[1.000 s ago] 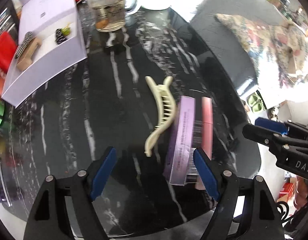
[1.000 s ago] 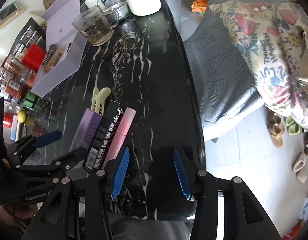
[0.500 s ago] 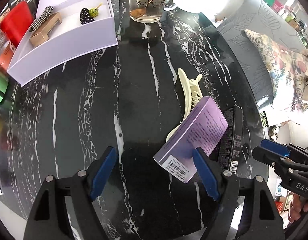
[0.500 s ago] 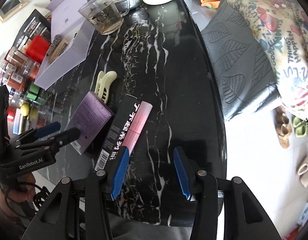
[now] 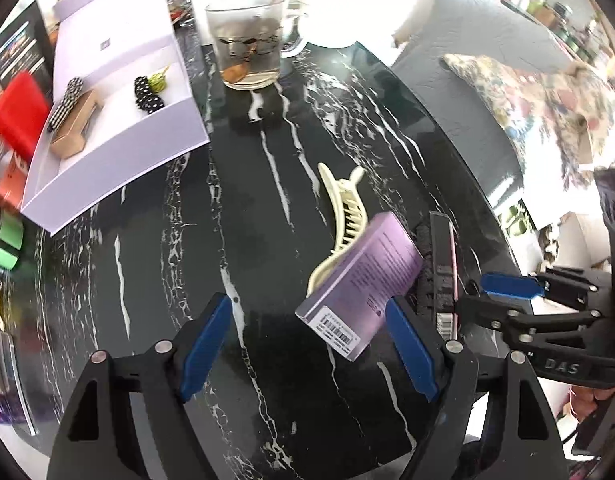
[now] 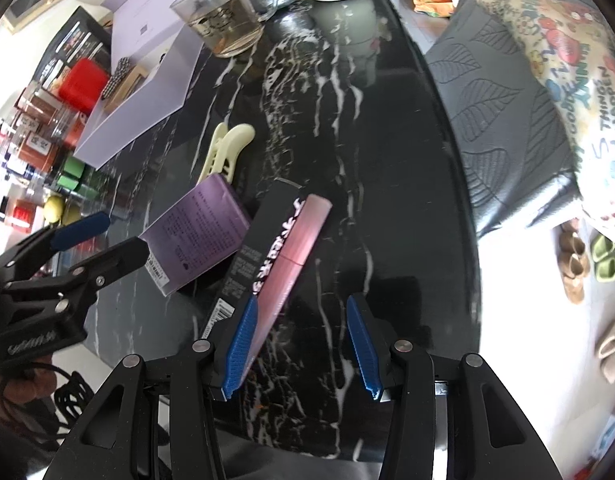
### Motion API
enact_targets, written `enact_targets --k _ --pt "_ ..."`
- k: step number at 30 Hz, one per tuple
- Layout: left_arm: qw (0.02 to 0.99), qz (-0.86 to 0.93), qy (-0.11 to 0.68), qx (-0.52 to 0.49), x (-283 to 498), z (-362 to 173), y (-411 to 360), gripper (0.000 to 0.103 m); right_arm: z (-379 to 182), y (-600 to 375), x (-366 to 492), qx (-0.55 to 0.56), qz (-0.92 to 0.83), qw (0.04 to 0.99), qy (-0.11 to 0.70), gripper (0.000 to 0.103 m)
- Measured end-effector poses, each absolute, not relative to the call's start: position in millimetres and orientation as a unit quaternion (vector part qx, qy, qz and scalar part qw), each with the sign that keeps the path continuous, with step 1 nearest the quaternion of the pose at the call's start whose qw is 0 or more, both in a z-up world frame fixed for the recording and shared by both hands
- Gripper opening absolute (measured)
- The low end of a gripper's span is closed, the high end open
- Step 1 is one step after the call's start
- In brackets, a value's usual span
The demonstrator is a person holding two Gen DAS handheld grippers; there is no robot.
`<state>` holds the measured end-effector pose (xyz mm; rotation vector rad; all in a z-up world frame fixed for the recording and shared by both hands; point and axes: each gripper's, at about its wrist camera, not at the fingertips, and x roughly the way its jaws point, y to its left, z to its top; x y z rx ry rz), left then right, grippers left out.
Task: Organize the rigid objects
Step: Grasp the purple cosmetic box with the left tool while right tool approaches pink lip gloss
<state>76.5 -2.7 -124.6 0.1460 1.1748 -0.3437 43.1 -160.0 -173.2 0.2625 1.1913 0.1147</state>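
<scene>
Right now the black marbled worktop (image 5: 147,264) carries a purple carton (image 5: 361,280) lying tilted on a cream claw clip (image 5: 341,220), beside a black-and-pink box (image 6: 275,252). My left fingers (image 5: 307,344) and right fingers (image 6: 303,348) are spread, empty.

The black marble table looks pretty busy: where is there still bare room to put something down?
Bare marble table lies between the open lavender tray and the cream hair clip, and again between the pink-and-black box and the table's edge by the grey sofa. It is crowded where the clip, the purple box and the pink-and-black box huddle, and around the glass mug.
</scene>
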Motion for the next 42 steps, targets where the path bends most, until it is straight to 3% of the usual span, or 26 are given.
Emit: enact_targets --k 10,14,16,42 --pt "0.818 -0.179 0.537 0.108 75.5 -129.1 -14.9 0.079 -174.0 -139.3 53.6 0.078 0.051 0.831 0.549 0.046" --pt "0.818 -0.182 0.530 0.128 73.8 -130.8 -20.9 0.079 -173.7 -141.0 52.1 0.055 0.040 0.836 0.545 0.030" --pt "0.819 -0.184 0.526 0.135 72.3 -130.9 -23.6 0.079 -173.9 -140.8 52.5 0.051 0.039 0.836 0.545 0.028" --pt "0.823 -0.203 0.458 0.270 49.6 -148.5 -64.5 0.079 -173.5 -174.1 38.3 0.101 0.033 0.822 0.559 0.028"
